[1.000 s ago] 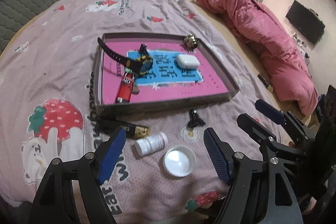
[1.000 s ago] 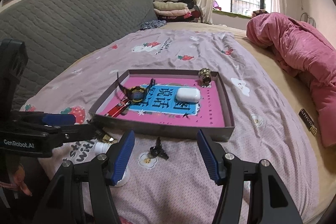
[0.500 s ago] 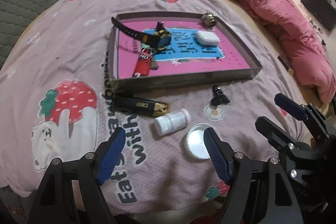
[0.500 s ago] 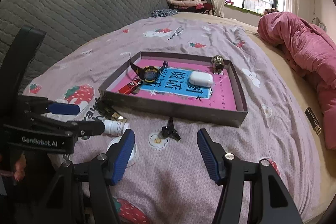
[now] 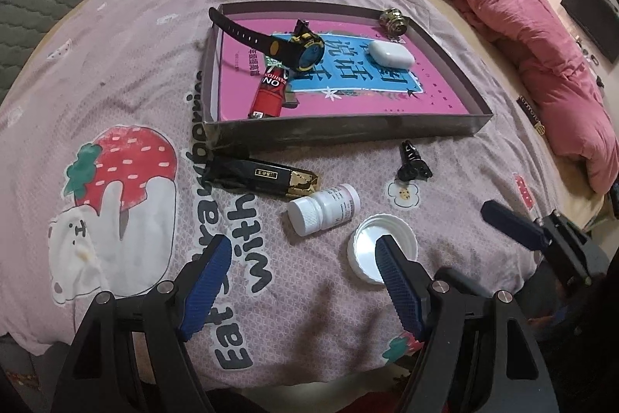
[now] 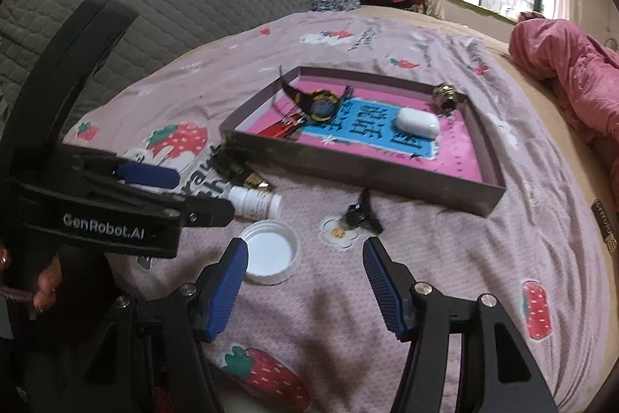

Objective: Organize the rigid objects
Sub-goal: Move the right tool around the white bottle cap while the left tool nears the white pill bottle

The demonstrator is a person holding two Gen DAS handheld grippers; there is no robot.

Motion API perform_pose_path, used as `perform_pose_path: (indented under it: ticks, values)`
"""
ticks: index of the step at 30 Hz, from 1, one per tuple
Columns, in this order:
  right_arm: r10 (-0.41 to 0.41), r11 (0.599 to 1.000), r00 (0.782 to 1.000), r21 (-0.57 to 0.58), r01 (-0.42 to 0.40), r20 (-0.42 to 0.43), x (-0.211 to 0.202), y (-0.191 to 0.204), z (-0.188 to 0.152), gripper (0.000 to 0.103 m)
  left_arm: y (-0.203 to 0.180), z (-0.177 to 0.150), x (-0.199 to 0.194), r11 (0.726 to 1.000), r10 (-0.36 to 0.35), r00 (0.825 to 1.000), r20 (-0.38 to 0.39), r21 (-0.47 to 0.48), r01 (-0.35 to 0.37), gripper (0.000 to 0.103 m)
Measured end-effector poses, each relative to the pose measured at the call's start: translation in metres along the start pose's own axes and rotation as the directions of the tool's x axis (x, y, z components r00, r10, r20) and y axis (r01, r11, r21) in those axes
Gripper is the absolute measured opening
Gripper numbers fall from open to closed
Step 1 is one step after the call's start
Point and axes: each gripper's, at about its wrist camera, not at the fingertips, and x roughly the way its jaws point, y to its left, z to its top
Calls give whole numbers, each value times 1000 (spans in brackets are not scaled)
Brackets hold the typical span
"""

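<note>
On the strawberry-print bedspread [image 5: 127,72] a shallow tray [image 5: 348,132] holds a wristwatch [image 5: 305,51], red lighter [image 5: 271,91] and white earbud case [image 5: 390,53]. In front lie a black-gold packet [image 5: 263,177], a white pill bottle [image 5: 323,208] on its side, a white lid [image 5: 381,252] and a black clip [image 5: 412,167]. Left gripper [image 5: 303,277] and right gripper [image 6: 303,281] hang empty, jaws spread, the lid beside their pads.

A bed with a pink strawberry-print sheet [image 5: 127,72] carries a shallow grey cardboard tray [image 5: 348,132]; nearer the claws lie a black-gold packet [image 5: 263,175], white pill bottle [image 5: 323,208], white round lid [image 5: 367,246] and black clip [image 5: 413,167].
</note>
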Motion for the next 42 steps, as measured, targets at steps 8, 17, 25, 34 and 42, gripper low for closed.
perform_pose_path:
  ticks: [8,17,25,34,42]
  values:
    - [55,998,998,-27,-57,-39,23,11,-7,61,6,0,12,1000,10,1000,-30,-19,-11,78]
    - [54,997,996,-45,-57,-70,51,18,-11,61,10,0,21,1000,-4,999,-40,-31,2,78]
    - [8,998,998,-65,-12,-58,65,19,-11,61,7,8,25,999,1,1000,-25,-39,-2,78]
    - [-30,997,999,-66,27,-40,65,8,-10,58,-11,17,41,998,22,999,-36,-58,-24,78]
    - [-39,998,999,-50,37,-33,63,-6,-9,51,-18,20,48,994,82,996,-41,-64,-84,78]
